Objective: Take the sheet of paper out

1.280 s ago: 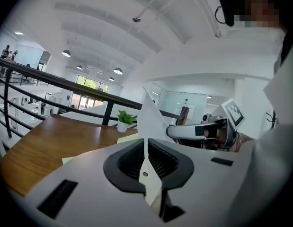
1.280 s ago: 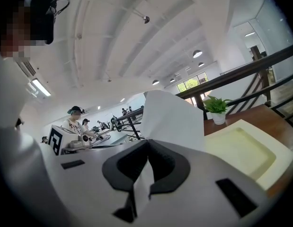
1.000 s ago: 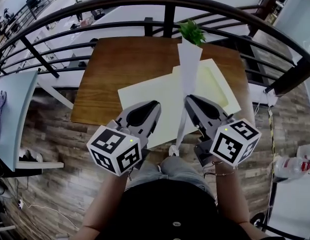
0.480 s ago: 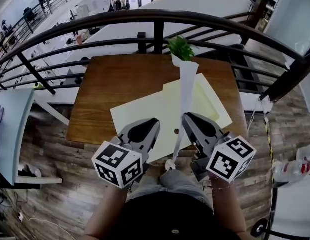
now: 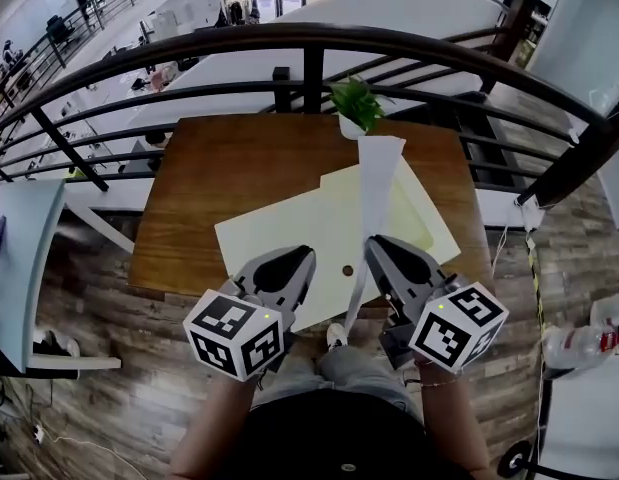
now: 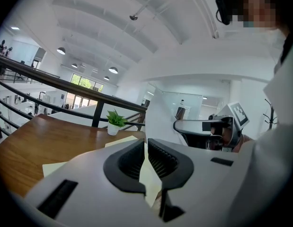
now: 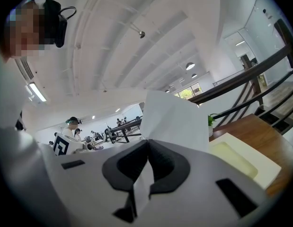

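My right gripper [image 5: 375, 248] is shut on a white sheet of paper [image 5: 374, 183], which stands on edge above the table and fills the right gripper view [image 7: 179, 122] beyond the closed jaws [image 7: 147, 161]. A pale yellow folder [image 5: 289, 223] lies on the wooden table [image 5: 219, 168], its near corner reaching over the table's front edge. My left gripper [image 5: 297, 260] is shut on that corner, and a pale strip [image 6: 148, 174] shows between its closed jaws [image 6: 145, 151]. The white sheet [image 6: 158, 122] rises to its right.
A small green plant in a white pot [image 5: 357, 103] stands at the table's far edge. A black metal railing [image 5: 309, 38] curves behind the table. The floor below is wood-patterned. A person's legs and shoe [image 5: 336, 336] are under the grippers.
Both grippers have drawn back a little toward the person. The white sheet came along with the right one, and its top edge now ends short of the plant.
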A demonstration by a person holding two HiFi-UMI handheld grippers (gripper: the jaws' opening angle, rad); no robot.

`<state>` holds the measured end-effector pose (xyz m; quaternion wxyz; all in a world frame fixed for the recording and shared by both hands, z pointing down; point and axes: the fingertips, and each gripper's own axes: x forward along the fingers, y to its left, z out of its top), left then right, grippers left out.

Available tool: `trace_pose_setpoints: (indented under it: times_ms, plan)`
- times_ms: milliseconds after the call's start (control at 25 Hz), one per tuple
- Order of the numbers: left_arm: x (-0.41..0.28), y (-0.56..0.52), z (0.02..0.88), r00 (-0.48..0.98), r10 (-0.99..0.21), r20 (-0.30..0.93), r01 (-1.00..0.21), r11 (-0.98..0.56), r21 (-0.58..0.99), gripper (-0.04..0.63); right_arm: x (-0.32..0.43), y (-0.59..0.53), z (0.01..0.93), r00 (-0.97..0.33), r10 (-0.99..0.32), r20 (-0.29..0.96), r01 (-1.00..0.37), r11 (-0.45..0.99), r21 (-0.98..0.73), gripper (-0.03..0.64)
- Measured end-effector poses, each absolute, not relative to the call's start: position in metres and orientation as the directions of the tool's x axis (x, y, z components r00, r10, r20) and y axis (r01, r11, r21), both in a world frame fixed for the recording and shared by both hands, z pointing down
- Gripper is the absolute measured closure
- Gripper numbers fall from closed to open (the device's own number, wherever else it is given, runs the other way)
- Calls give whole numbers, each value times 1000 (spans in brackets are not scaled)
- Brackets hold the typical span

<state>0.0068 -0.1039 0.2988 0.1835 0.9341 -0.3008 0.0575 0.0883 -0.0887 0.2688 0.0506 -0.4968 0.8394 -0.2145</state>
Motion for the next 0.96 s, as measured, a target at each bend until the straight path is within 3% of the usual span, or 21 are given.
trace_pose_setpoints:
  times_ms: [960]
  plan:
    - [13,-123,312,817,-512,265,-576,-749,328,563,85,-109,278,-541,-824,171,-802,444,-399,588]
